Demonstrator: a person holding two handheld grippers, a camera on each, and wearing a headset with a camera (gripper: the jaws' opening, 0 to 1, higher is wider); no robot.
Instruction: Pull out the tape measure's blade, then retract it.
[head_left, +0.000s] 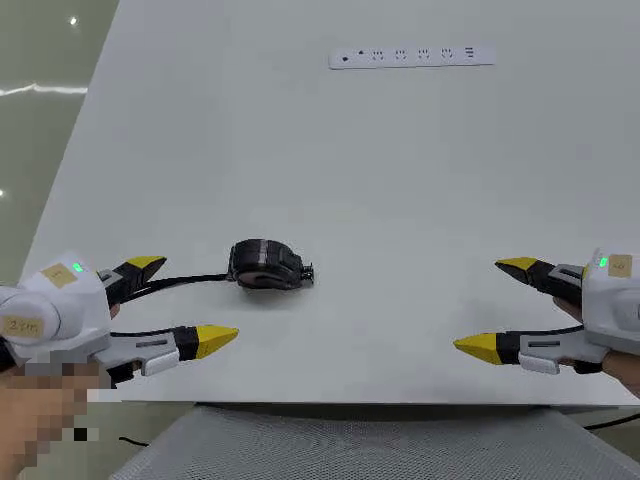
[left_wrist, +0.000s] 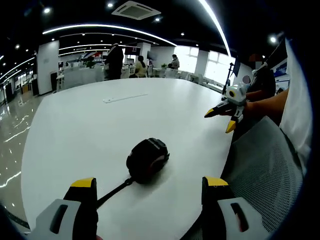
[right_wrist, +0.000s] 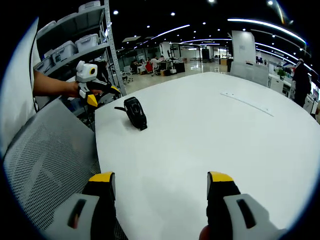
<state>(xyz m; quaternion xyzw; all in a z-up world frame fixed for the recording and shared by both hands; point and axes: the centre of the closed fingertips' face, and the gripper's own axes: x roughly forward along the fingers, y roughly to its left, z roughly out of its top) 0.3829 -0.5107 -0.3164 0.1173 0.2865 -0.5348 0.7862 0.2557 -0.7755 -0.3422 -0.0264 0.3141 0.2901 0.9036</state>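
Observation:
A black tape measure (head_left: 265, 264) lies on the white table (head_left: 330, 170), its strap trailing left toward my left gripper. The blade is not drawn out. My left gripper (head_left: 190, 302) stands open at the table's near left edge, just left of the tape measure (left_wrist: 147, 158), nothing between its yellow-tipped fingers (left_wrist: 84, 183). My right gripper (head_left: 497, 305) is open at the near right edge, well apart from the tape measure (right_wrist: 135, 112). The left gripper view catches the right gripper (left_wrist: 225, 111) at right; the right gripper view catches the left gripper (right_wrist: 95, 92) at left.
A white power strip (head_left: 411, 56) lies flat at the table's far side. A grey mesh chair back (head_left: 330, 445) sits below the near edge. Glossy floor (head_left: 40, 110) runs along the table's left side. People stand far off in the office (left_wrist: 115, 60).

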